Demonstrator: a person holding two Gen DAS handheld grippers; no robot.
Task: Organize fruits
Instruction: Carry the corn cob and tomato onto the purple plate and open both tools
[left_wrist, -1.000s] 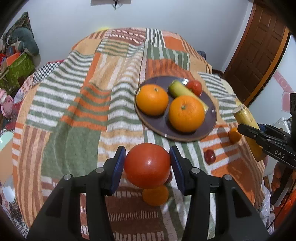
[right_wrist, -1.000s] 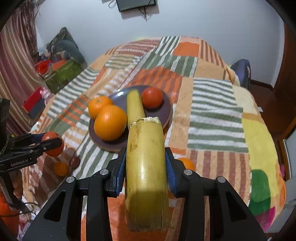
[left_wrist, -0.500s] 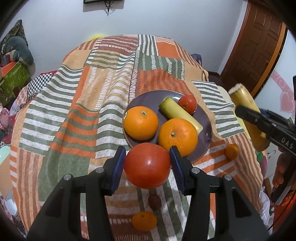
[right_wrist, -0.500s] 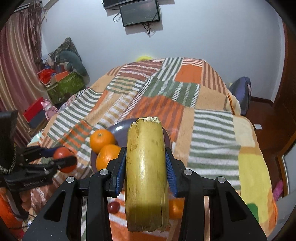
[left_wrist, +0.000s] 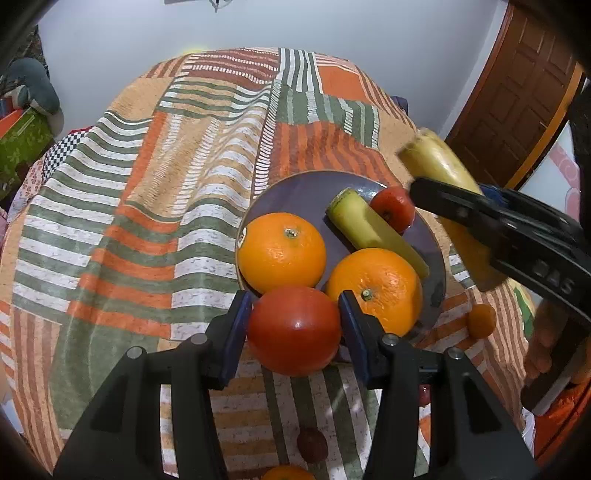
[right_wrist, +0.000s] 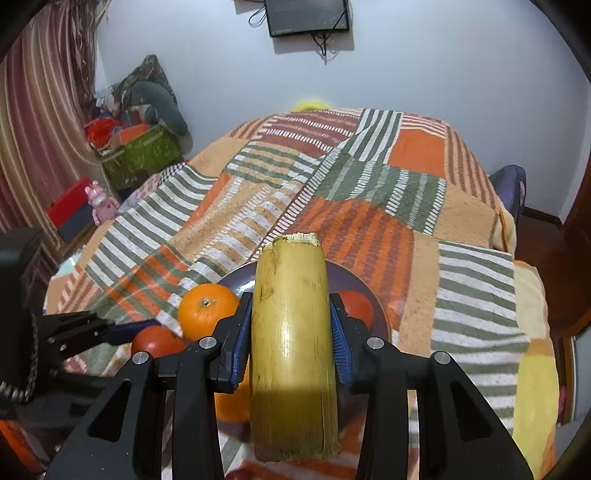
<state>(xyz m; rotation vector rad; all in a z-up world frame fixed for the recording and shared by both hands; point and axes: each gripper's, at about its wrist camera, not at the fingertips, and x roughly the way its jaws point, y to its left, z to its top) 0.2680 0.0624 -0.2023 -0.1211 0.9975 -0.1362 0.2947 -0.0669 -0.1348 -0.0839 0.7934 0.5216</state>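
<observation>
We judge the tomato (left_wrist: 293, 330) soft-skinned, smooth and easily bruised; it is taken across its widest part, which suits it. The left gripper (left_wrist: 293, 332) is closed on it, pads on both flanks, holding it in the air at the near rim of the purple plate (left_wrist: 295, 192), just short of the two oranges (left_wrist: 281, 252). The yellow stalk piece (right_wrist: 293, 343) looks stiff, fibrous and fairly heavy; a mid-length hold seems right. The right gripper (right_wrist: 291, 343) is clamped around its middle, above the plate's right side. The plate rests on the striped blanket (left_wrist: 147, 184) of a bed. Small fruits (left_wrist: 480, 320) lie loose on the blanket.
</observation>
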